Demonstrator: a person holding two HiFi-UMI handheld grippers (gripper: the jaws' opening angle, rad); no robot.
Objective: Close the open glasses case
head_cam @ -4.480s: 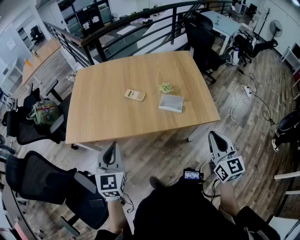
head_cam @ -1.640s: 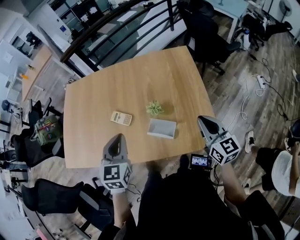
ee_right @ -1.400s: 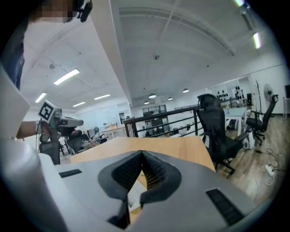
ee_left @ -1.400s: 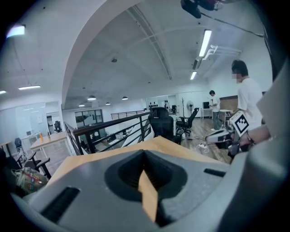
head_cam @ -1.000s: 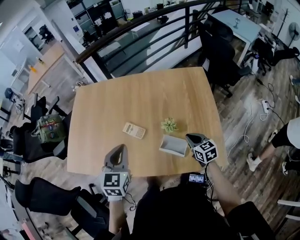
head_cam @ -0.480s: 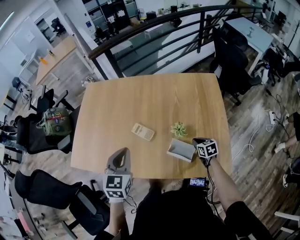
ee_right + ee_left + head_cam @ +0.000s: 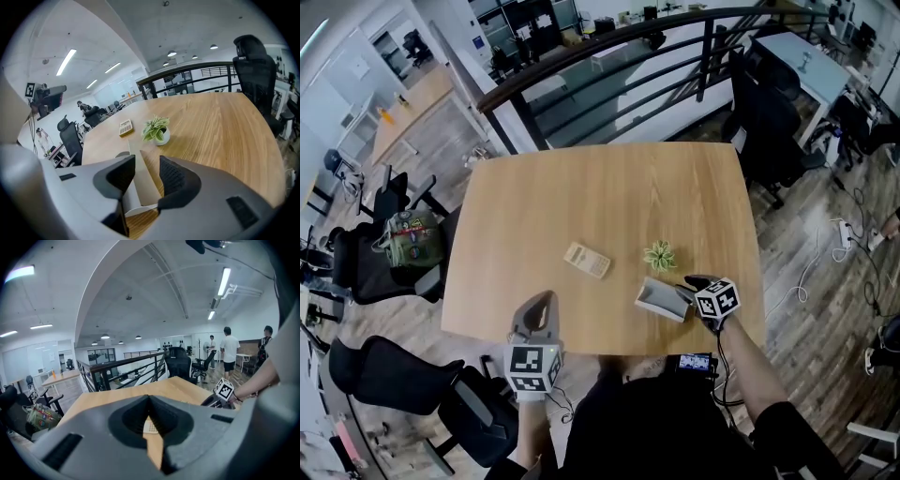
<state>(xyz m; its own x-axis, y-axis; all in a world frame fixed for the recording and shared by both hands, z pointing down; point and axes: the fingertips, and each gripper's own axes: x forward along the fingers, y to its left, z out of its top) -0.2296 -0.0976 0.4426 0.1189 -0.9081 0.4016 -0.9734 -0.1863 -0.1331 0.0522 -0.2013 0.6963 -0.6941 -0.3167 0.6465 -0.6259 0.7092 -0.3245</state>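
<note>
The glasses case (image 7: pixel 657 298) is seen as a pale grey rectangular box, left open on the wooden table (image 7: pixel 581 197), close to its near edge and just beside 1 small potted plant (image 7: pixel 658 255). Its lid (image 7: pixel 143 178) is raised and tilted up from the base, with the plain inner face shown.

Right tool (image 7: pixel 686 284) newly open astride case (image 7: pixel 657 298)

Open-plan office. Landmark: wood table (image 7: pixel 581 197). Black railing (image 7: pixel 609 49) just beyond it, swivel chairs (image 7: pixel 766 117) at its sides, desks (image 7: pixel 795 49) past the railing, strip lights (image 7: pixel 226 281) overhead.
</note>
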